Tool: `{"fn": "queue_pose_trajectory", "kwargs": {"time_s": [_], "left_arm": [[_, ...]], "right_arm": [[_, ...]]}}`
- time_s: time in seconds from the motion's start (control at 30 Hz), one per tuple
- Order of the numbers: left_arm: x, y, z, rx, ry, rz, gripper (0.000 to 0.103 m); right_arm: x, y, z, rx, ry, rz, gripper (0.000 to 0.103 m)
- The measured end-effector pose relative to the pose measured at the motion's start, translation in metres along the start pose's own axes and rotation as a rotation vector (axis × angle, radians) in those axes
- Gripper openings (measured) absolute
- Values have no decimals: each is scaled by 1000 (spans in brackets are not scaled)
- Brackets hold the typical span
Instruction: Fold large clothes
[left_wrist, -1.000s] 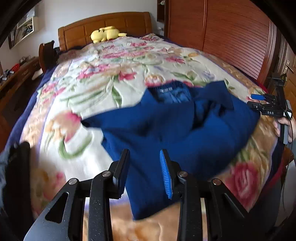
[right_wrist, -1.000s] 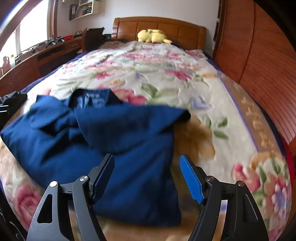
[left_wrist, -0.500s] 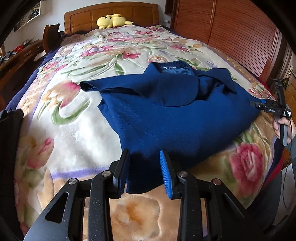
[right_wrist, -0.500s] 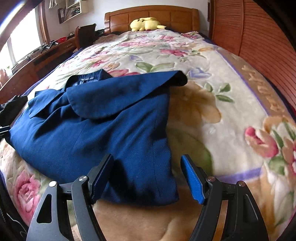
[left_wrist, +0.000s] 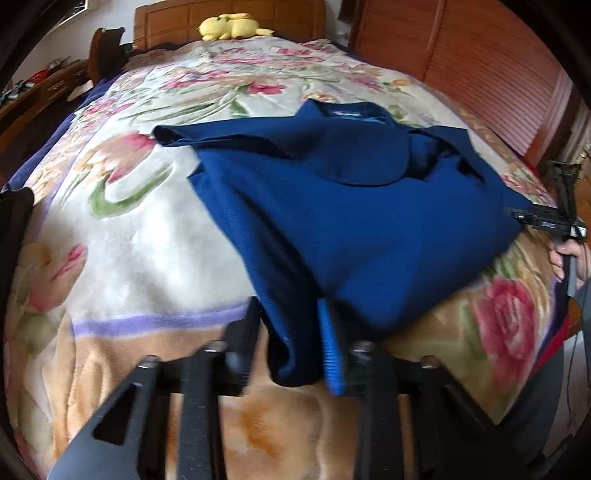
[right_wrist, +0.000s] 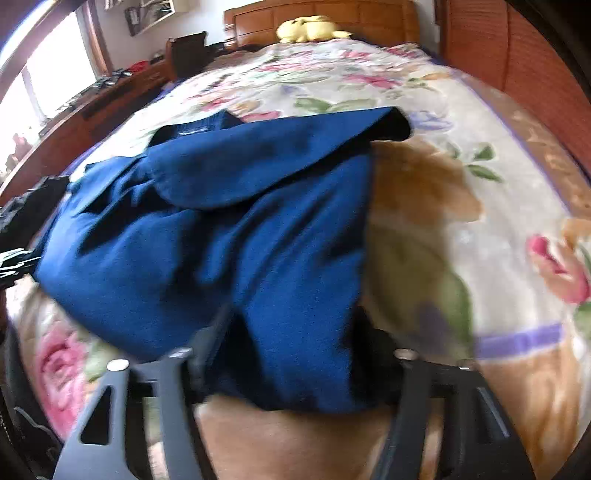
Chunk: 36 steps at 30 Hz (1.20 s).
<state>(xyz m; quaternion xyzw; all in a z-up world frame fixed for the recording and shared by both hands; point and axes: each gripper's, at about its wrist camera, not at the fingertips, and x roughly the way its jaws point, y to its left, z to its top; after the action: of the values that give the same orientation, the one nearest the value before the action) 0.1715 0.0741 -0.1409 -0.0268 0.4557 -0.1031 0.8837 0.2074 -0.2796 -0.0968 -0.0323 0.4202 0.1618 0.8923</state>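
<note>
The blue sweater (left_wrist: 362, 206) lies flat on the flowered blanket (left_wrist: 140, 236), at the end of the bed far from the yellow plush toy (left_wrist: 232, 27). Its collar points toward the toy and its hem is nearest to you. One sleeve is folded across the chest.

Your left gripper (left_wrist: 290, 349) has its fingers apart, with one hem corner lying between them. Your right gripper (right_wrist: 295, 354) is also spread, and the other hem corner sits in its gap. I cannot tell whether either one presses the cloth yet.

The sweater looks like a soft, thick knit: it will sag and stretch and will not keep a shape. I think you should pinch both hem corners through all layers, then lift them together toward the collar.
</note>
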Motion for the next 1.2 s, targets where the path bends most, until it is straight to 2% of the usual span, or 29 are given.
{"fn": "queue_pose_trajectory", "kwargs": {"time_s": [0.07, 0.13, 0.23, 0.43, 0.6, 0.67, 0.8, 0.83, 0.97, 1.0, 1.03, 1.07, 1.13, 1.2], "left_arm": [[-6, -4, 0, 39, -17, 10, 14], [-18, -4, 3, 27, -49, 6, 12], [-39, -4, 6, 27, -89, -2, 10], [-81, -8, -10, 38, -151, -13, 9], [-123, -10, -48, 27, -169, -47, 9], [-127, -10, -57, 18, -167, -47, 9], [-122, -12, -70, 3, -155, -20, 11], [-119, -12, -71, 5, -148, -11, 11], [-123, -11, -75, 11, -136, 26, 17], [-128, -9, -75, 11, -143, 34, 19], [-132, -8, -74, 10, -154, 41, 25], [-137, -7, -72, 9, -167, 52, 30], [-142, -7, -68, 12, -184, 69, 35], [-145, -9, -61, 22, -197, 64, 36]], "right_arm": [[-2, 4, 0, -24, 8, 0, 48], [-10, 11, 1, -64, -3, -25, 31], [-27, 22, 1, -112, -27, -53, 24], [-72, 36, -15, -127, -72, 6, 23], [-110, 52, -52, -150, -65, 52, 23], [-121, 58, -66, -145, -59, 66, 23], [-122, 65, -79, -138, -42, 19, 28], [-121, 63, -80, -129, -43, 7, 33], [-129, 64, -69, -110, -79, -41, 42], [-133, 68, -68, -113, -83, -46, 51], [-137, 68, -67, -122, -93, -50, 57], [-138, 71, -64, -133, -107, -52, 59], [-140, 78, -60, -145, -130, -27, 64], [-130, 85, -56, -165, -129, -6, 66]]}}
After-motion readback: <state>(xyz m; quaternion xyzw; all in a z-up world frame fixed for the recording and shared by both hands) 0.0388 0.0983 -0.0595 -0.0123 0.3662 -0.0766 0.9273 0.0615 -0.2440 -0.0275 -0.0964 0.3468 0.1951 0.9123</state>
